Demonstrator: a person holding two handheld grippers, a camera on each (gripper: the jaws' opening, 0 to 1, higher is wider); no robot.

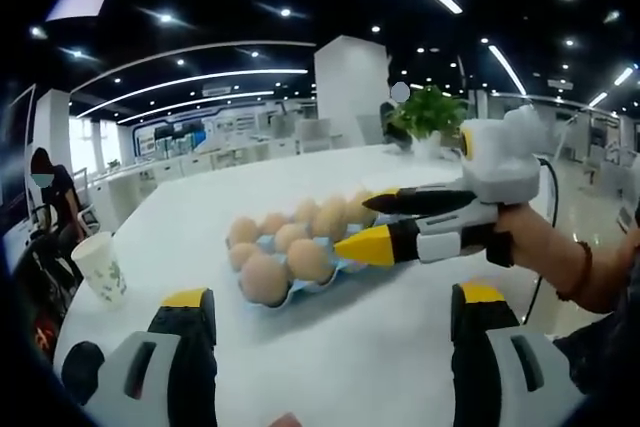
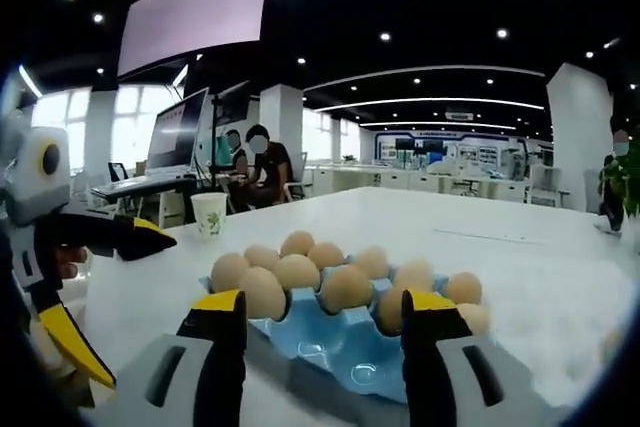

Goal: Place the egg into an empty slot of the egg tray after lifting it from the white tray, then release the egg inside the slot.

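A blue egg tray (image 1: pixel 285 299) sits mid-table and holds several brown eggs (image 1: pixel 308 259). My right gripper (image 1: pixel 353 227) reaches in from the right just over the tray's right side, with its jaws spread and nothing between them. In the right gripper view, the right gripper (image 2: pixel 325 302) stands open above the blue egg tray (image 2: pixel 335 347). The near slots there are bare, and the brown eggs (image 2: pixel 345 287) lie behind them. My left gripper (image 1: pixel 333 295) stays open, short of the tray. In the right gripper view, the left gripper (image 2: pixel 138 311) is open at the left.
A paper cup (image 1: pixel 103 267) stands near the white table's (image 1: pixel 350 367) left edge, also seen as the paper cup (image 2: pixel 208 215). A potted plant (image 1: pixel 430 112) sits at the table's far end. Two people (image 2: pixel 258 162) sit at desks with a monitor (image 2: pixel 178 132) beyond.
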